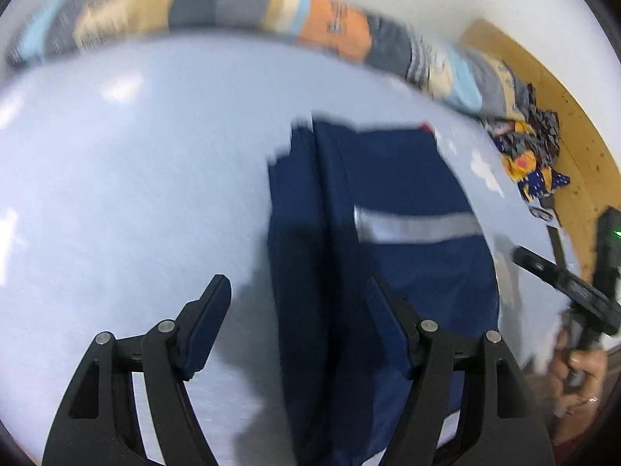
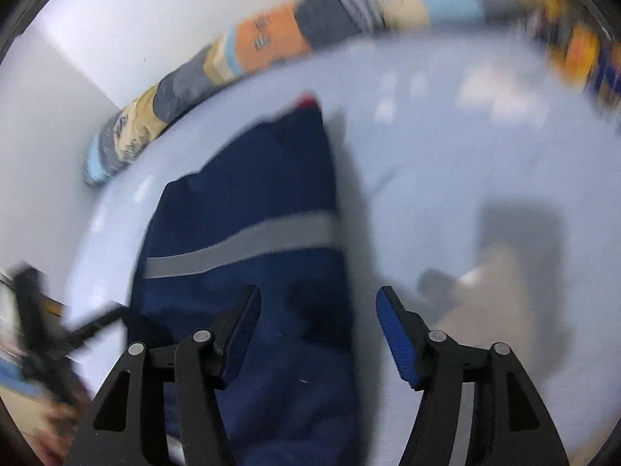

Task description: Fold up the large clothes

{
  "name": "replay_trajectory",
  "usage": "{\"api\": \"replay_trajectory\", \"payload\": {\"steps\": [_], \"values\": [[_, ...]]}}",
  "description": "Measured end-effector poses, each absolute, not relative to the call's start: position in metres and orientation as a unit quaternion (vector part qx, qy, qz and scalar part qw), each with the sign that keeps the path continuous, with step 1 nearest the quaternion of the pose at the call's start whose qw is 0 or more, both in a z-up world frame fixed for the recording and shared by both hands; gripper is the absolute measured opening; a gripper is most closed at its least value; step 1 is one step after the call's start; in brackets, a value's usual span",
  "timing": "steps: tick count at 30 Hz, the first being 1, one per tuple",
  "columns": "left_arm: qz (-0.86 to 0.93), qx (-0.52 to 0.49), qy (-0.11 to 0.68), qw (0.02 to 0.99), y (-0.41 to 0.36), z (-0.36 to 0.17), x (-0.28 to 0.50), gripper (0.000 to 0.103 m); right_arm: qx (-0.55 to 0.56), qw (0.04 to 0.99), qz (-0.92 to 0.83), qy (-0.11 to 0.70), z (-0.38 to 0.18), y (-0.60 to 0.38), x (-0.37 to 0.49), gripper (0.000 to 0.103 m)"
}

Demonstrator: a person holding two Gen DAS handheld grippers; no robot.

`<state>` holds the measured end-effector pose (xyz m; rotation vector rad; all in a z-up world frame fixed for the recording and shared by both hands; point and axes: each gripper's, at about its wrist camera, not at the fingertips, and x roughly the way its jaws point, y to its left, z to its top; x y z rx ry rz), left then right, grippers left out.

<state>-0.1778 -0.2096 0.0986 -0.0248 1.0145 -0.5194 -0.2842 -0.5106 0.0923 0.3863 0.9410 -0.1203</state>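
Navy garment (image 1: pixel 388 256) folded on table (image 1: pixel 136 194)

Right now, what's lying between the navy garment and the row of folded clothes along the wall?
Nothing: only bare pale blue sheet separates the navy garment from the row of folded clothes, clearest in the left wrist view.

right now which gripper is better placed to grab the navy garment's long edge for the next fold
Left, probably. The left gripper hangs open with the navy garment and its long fold edge between its fingers. The right gripper, also open, sits over the opposite edge, half above the bare light blue surface.
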Motion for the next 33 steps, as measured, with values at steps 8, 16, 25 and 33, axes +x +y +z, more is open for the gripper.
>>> {"api": "replay_trajectory", "payload": {"steps": [8,16,25,33], "values": [[-0.254,0.076,0.428,0.864,-0.234,0.081,-0.26,0.073,0.131,0.894,0.004,0.428,0.088,-0.438,-0.352,0.035],[-0.177,0.125,0.531,0.819,-0.237,0.007,-0.242,0.096,0.04,0.845,-0.034,0.532,0.018,-0.399,-0.343,0.032],[-0.167,0.069,0.42,0.89,-0.216,0.065,-0.292,0.096,0.07,0.911,-0.048,0.404,0.084,-0.4,-0.397,0.05],[-0.185,0.04,0.271,0.944,-0.174,0.128,-0.378,0.103,0.073,0.951,-0.094,0.285,0.132,-0.409,-0.495,0.076]]}}
